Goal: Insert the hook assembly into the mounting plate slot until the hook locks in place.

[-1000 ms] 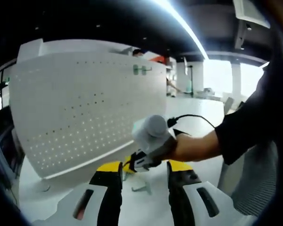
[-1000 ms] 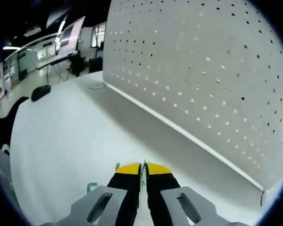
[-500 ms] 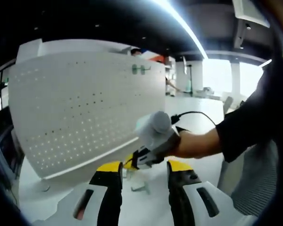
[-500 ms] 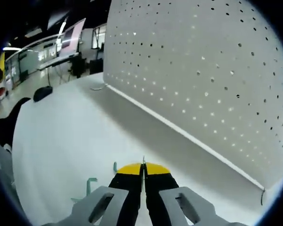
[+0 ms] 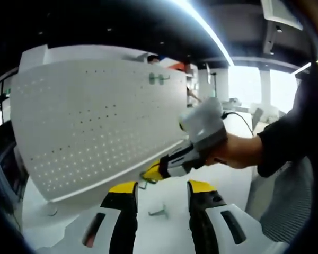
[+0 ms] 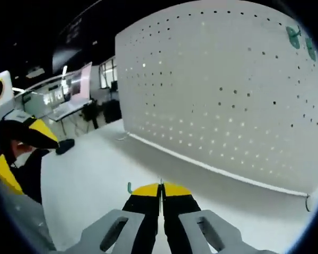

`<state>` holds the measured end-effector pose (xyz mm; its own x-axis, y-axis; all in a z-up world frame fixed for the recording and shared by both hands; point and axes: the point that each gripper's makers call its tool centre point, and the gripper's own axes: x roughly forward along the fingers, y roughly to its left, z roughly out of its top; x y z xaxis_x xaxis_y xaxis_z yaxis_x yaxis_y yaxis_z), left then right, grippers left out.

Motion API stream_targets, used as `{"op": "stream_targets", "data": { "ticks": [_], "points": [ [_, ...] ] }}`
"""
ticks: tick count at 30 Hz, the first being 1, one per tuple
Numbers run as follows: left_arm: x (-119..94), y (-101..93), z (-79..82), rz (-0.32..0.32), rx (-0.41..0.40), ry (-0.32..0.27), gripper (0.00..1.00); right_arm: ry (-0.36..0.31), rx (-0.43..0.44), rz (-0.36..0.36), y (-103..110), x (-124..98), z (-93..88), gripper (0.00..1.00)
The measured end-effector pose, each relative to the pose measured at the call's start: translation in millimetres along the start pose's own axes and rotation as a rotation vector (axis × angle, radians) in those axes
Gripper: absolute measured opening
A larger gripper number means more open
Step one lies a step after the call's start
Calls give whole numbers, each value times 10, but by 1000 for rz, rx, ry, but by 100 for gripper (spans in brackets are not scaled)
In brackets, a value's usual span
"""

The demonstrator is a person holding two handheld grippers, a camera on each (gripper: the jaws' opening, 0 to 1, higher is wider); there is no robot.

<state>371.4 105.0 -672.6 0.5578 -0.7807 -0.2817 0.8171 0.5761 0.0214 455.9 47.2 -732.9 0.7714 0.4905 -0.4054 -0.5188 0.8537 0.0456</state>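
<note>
the white pegboard point(image 5: 95, 121) stands at 10 o'clock on the bench point(image 5: 164, 233). left hand-held gripper point(image 5: 161, 191) spread, nothing between its jaws. one hook point(image 5: 158, 212) lies on the bench; right hand-held gripper point(image 6: 161, 189), pressed together, pinches another hook point(image 6: 130, 187) near the board.

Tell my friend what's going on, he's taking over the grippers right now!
Right gripper: jaws shut on a small green hook, lifted off the white table, facing the white pegboard.
Left gripper: open, holding nothing, low over the table.
Two green hooks already hang near the pegboard's top. One spare hook lies on the table.
Left to do: push the held hook into a pegboard hole until it locks.
</note>
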Motion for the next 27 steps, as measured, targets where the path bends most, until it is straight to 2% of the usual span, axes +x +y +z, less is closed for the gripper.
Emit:
{"op": "stream_targets", "data": {
  "ticks": [8,13,17,19,23,25,26,27],
  "points": [
    [-22,12,49,8,3,-19,36,-99,37,31,82,-324,298,0],
    [-30,-14,100,2,7,-42,34,-172,82,108,207,-565,397,0],
    [-28,-90,152,-23,12,-60,34,-224,98,155,273,-715,445,0],
    [-23,-150,196,-44,18,-76,34,-229,104,163,265,-743,451,0],
    [-45,-267,305,-80,44,-113,31,-299,152,225,284,-844,583,0],
    [-54,-301,335,-90,48,-123,31,-323,144,233,266,-886,616,0],
    [-55,-308,342,-93,51,-125,31,-335,161,275,306,-905,635,0],
    [-53,-315,347,-98,58,-127,30,-340,163,282,304,-915,640,0]
  ]
}}
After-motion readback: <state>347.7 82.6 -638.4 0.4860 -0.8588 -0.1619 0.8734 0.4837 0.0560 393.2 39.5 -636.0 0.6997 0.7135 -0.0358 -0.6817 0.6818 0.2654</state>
